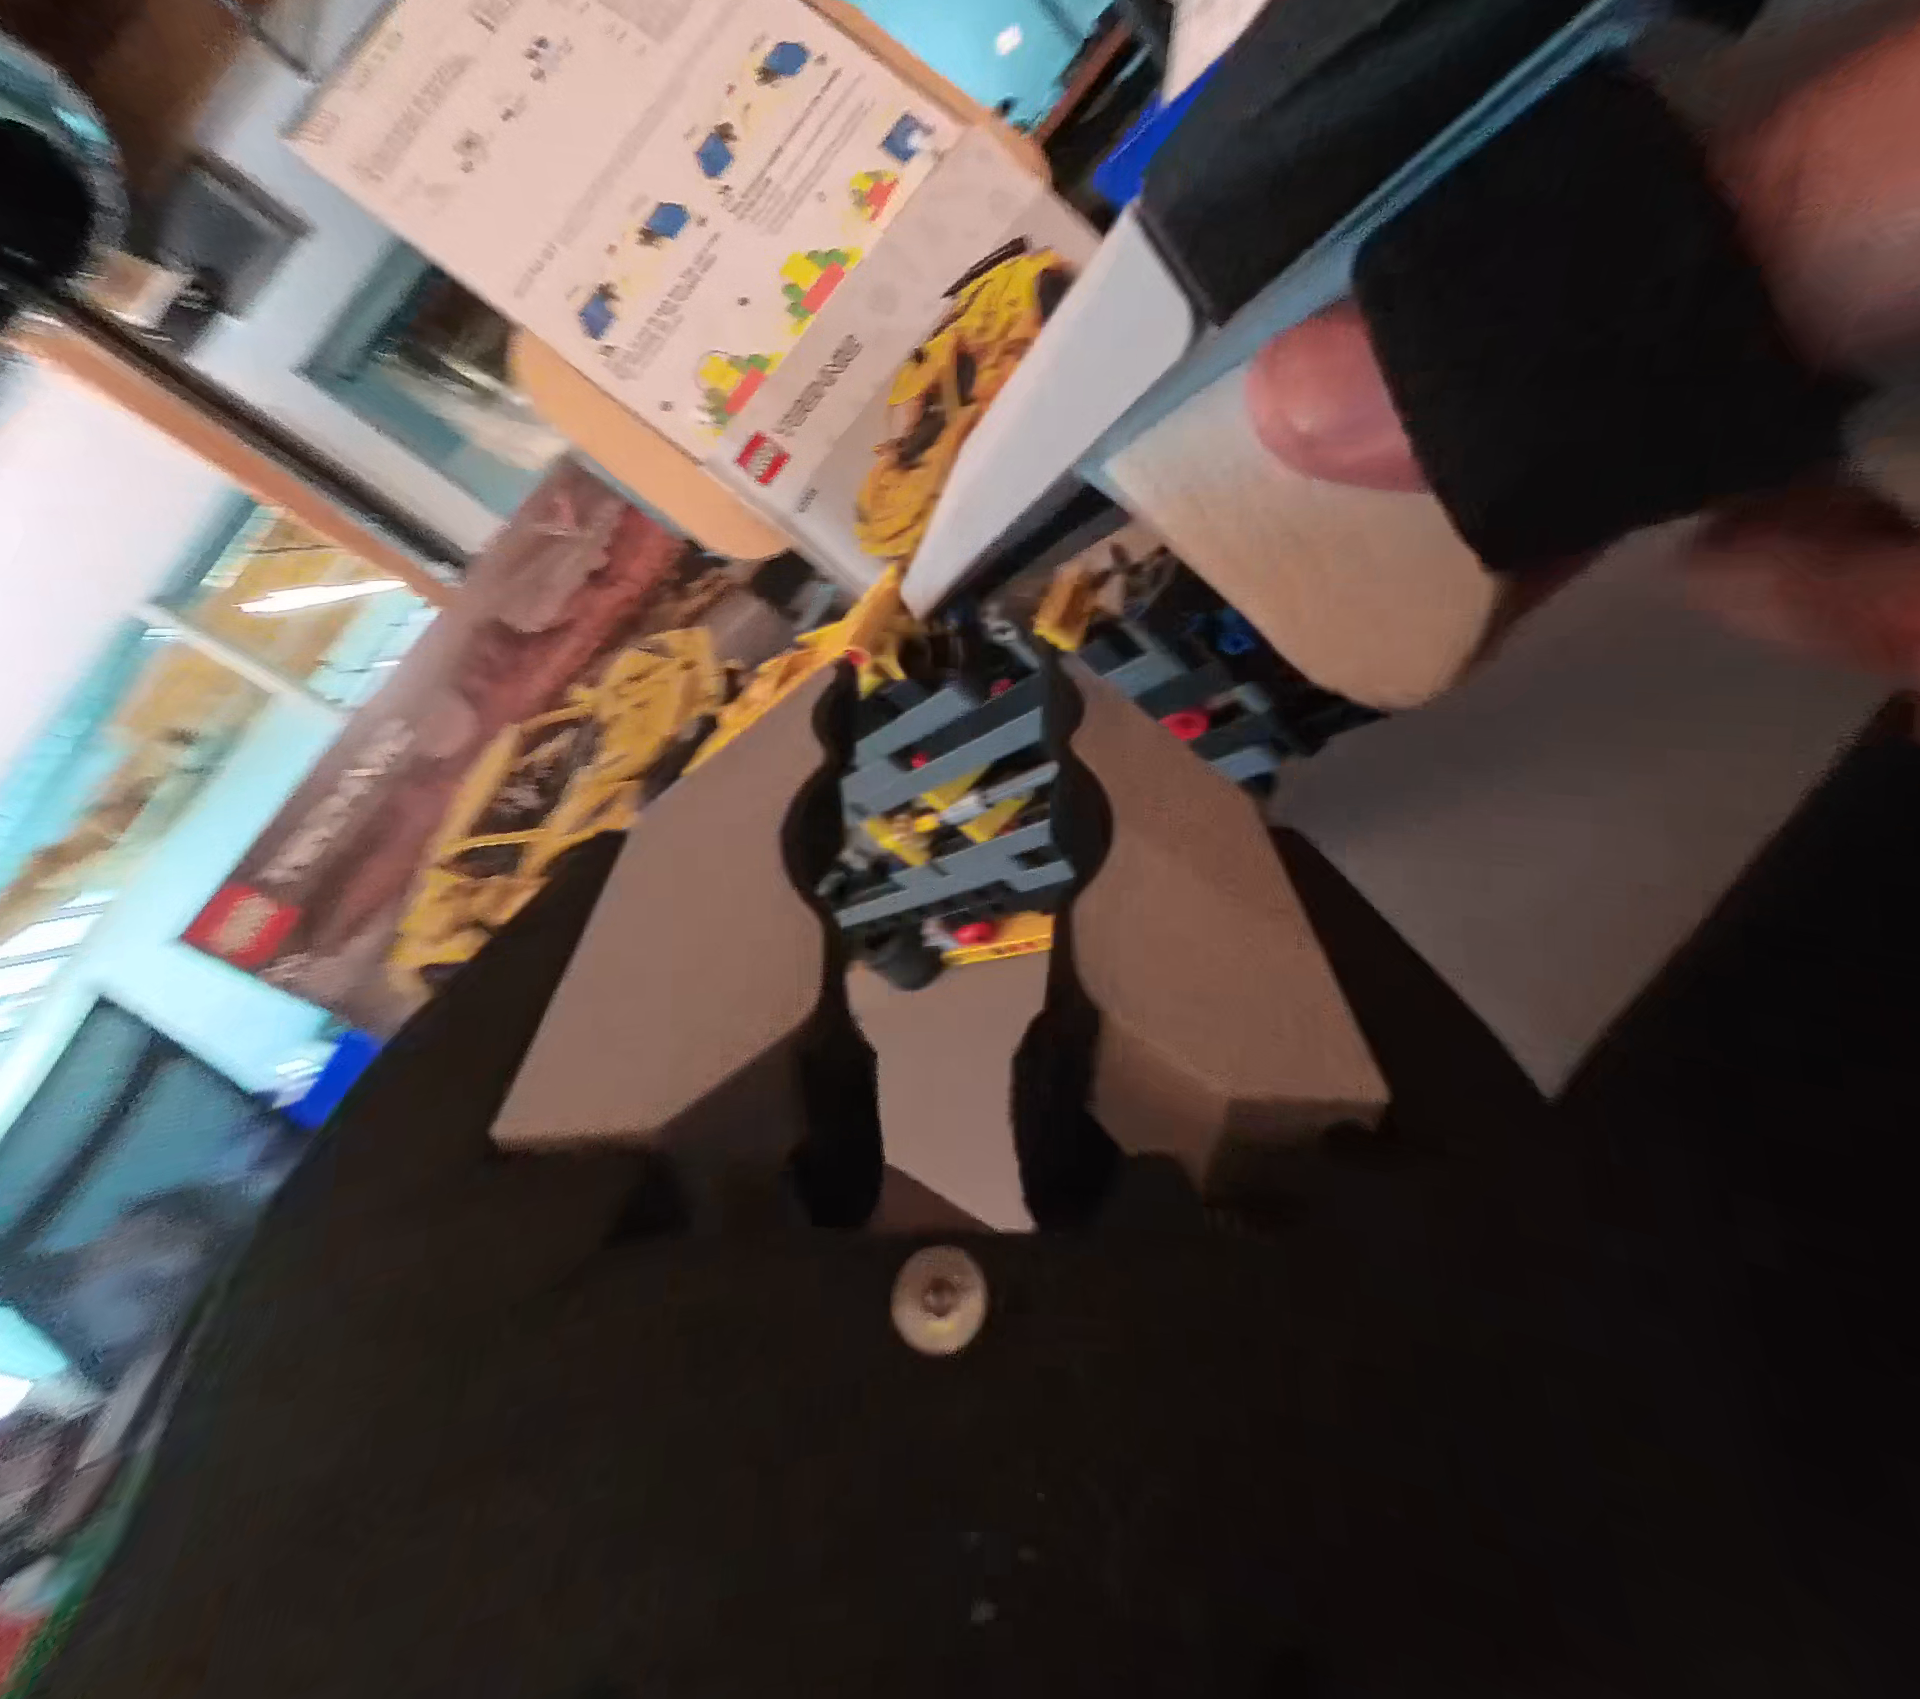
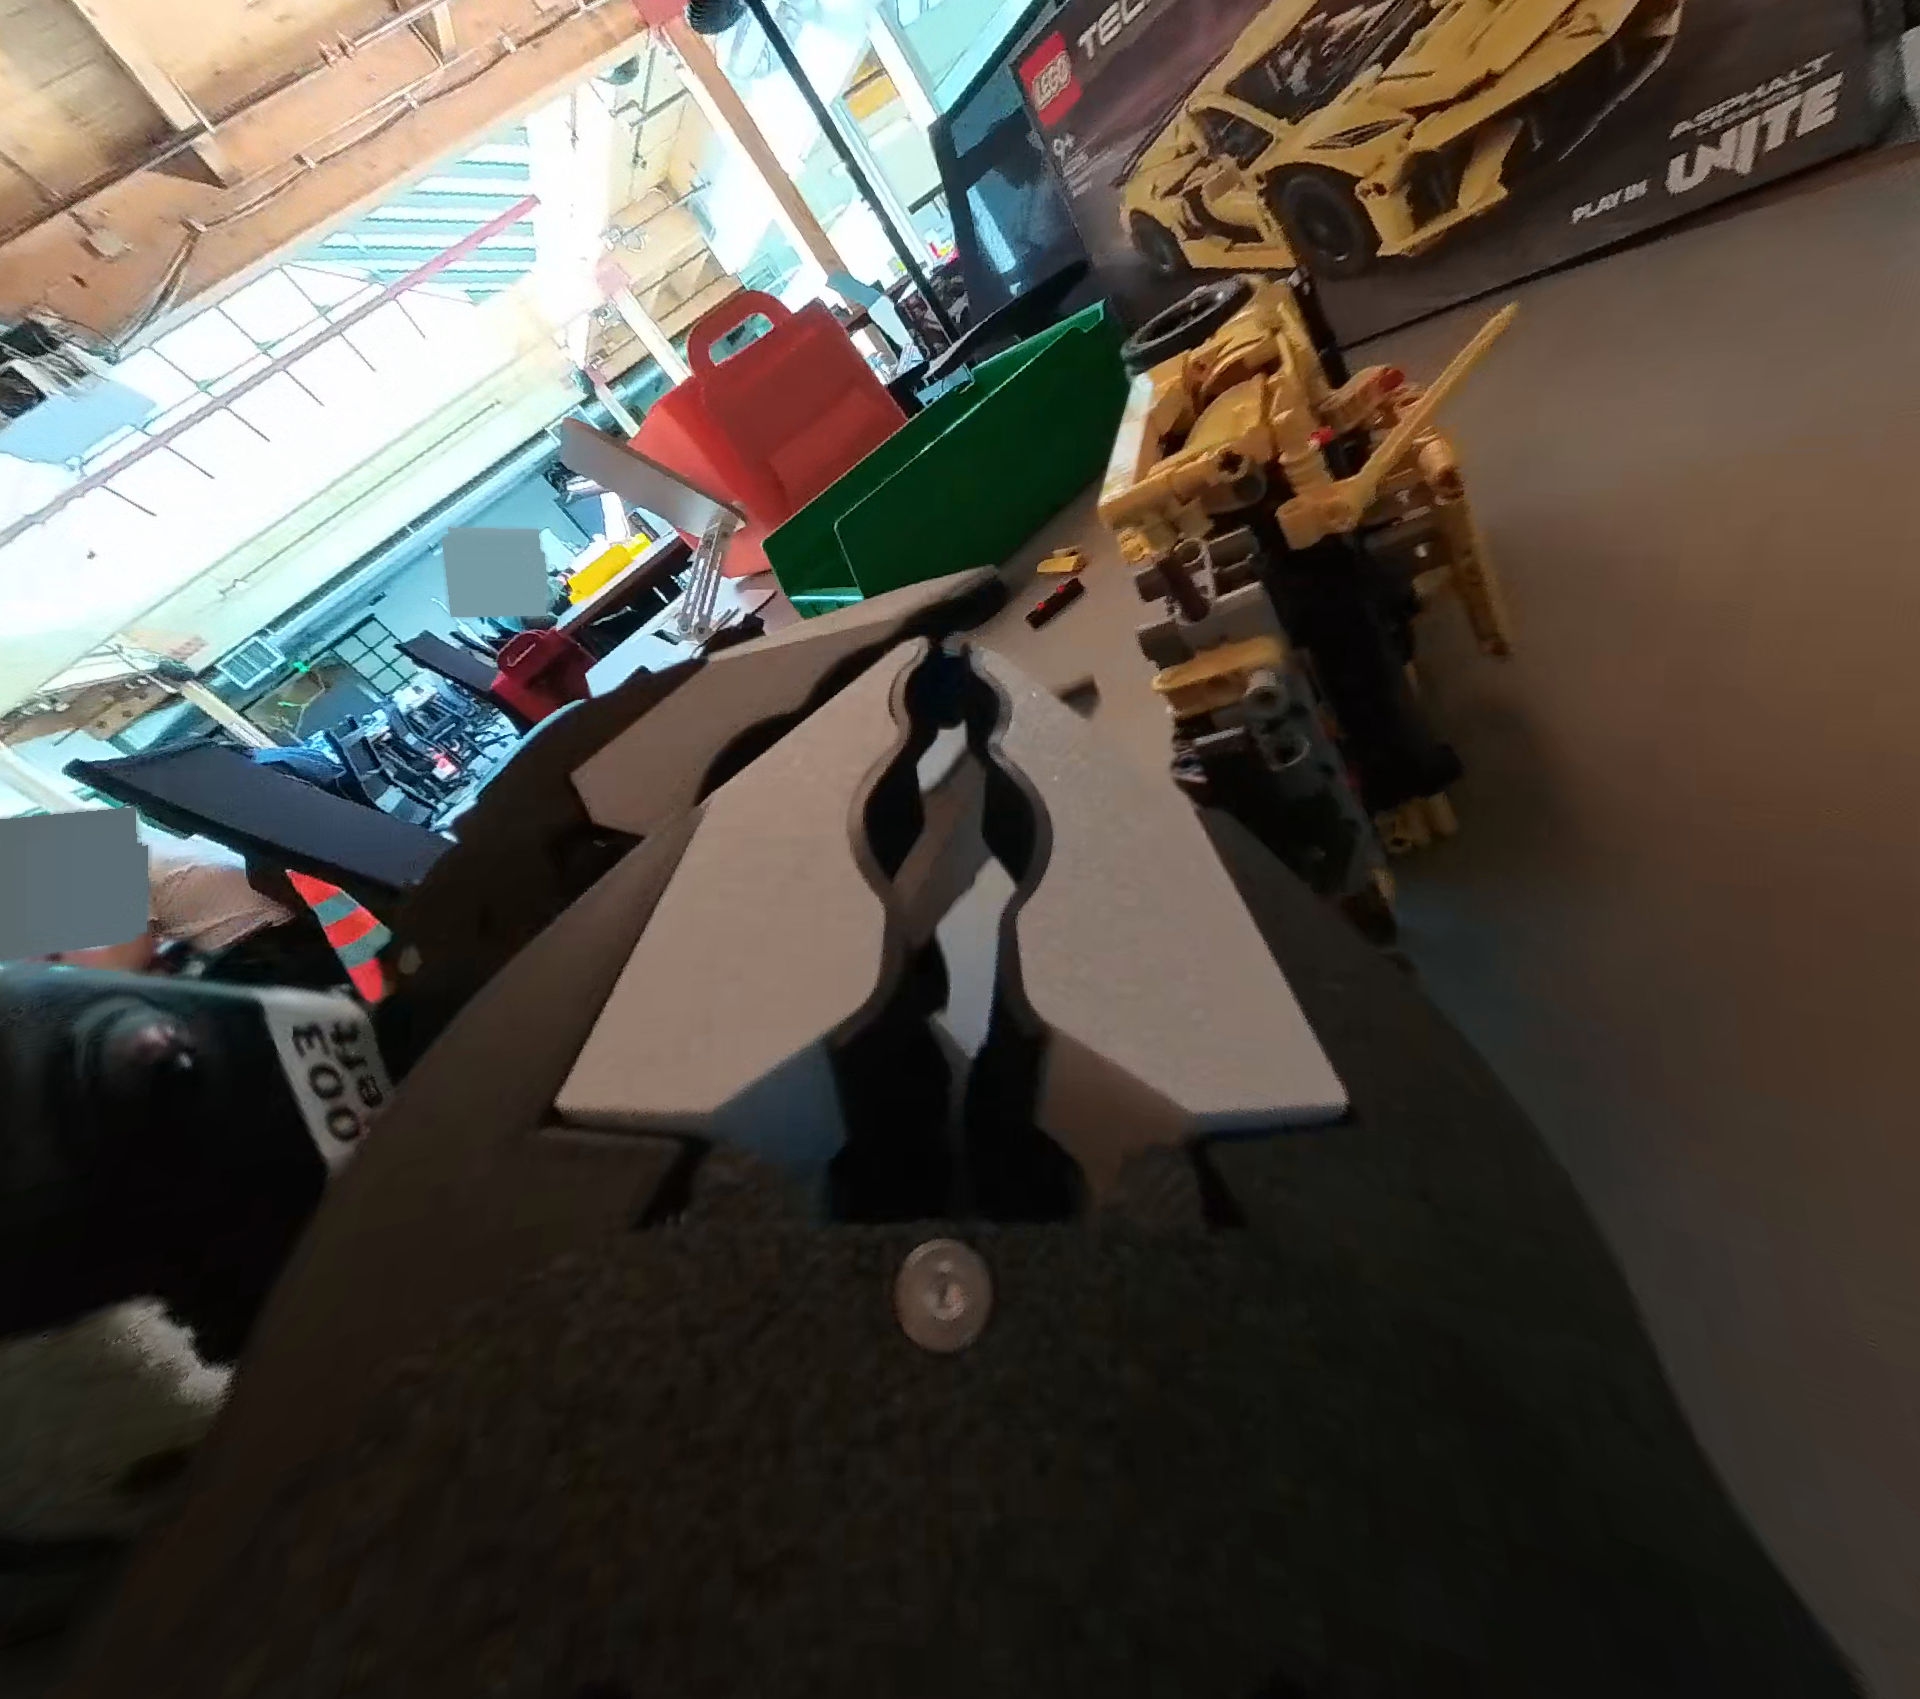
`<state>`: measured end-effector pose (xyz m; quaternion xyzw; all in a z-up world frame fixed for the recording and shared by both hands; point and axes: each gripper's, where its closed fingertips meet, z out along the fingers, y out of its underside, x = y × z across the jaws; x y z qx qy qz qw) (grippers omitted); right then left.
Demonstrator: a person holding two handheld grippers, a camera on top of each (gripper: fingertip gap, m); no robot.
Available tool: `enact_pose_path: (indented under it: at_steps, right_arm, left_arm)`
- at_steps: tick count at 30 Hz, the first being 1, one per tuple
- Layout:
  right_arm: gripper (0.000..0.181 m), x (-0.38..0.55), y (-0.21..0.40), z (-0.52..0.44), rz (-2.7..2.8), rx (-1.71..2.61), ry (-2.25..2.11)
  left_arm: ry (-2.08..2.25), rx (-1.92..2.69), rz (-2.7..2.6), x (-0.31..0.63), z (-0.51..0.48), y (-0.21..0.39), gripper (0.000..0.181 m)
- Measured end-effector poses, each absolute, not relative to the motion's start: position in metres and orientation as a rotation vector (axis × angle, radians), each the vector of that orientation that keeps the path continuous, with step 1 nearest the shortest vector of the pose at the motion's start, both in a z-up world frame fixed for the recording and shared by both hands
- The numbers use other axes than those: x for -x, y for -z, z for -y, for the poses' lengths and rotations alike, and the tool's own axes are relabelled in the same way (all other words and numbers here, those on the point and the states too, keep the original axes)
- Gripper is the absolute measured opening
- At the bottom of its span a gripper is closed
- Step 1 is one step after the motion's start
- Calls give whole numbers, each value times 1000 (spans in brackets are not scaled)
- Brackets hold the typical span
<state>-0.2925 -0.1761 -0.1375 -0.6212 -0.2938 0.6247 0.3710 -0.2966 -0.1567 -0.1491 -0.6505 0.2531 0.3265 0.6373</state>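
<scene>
Straddling the model car [image 1: 940,828], left claw [image 1: 940,714]

Yellow model car [image 2: 1288,548] (green bin [image 2: 966,486])

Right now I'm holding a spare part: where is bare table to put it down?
Bare grey tabletop lies right of the half-built model, bordered behind by the car box. Crowded between model and green bin: loose pieces.

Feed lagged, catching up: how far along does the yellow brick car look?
Done: the part-built car has grey frame, yellow panels, one wheel. In hand: right gripper jaws look shut on a small blue piece; left gripper open, empty. Left: loose pieces lie on the table; bodywork looks incomplete.
</scene>
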Motion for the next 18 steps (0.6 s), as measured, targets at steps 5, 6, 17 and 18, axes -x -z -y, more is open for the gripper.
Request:
enact_pose_path:
  at_steps: [5,6,17,18]
  right_arm:
    - [3,294,136,177,668,1629,-1667]
    - [4,294,136,177,644,1641,-1689]
    - [3,291,136,171,499,1687,-1846]
    - [3,291,135,172,487,1688,-1872]
  left_arm:
    - [-971,1416,-596,300,156,143,12]
    - [-1009,1403,-601,301,157,142,13]
    - [-1212,1314,-683,296,153,142,6]
    - [-1224,1304,-683,296,153,141,7]
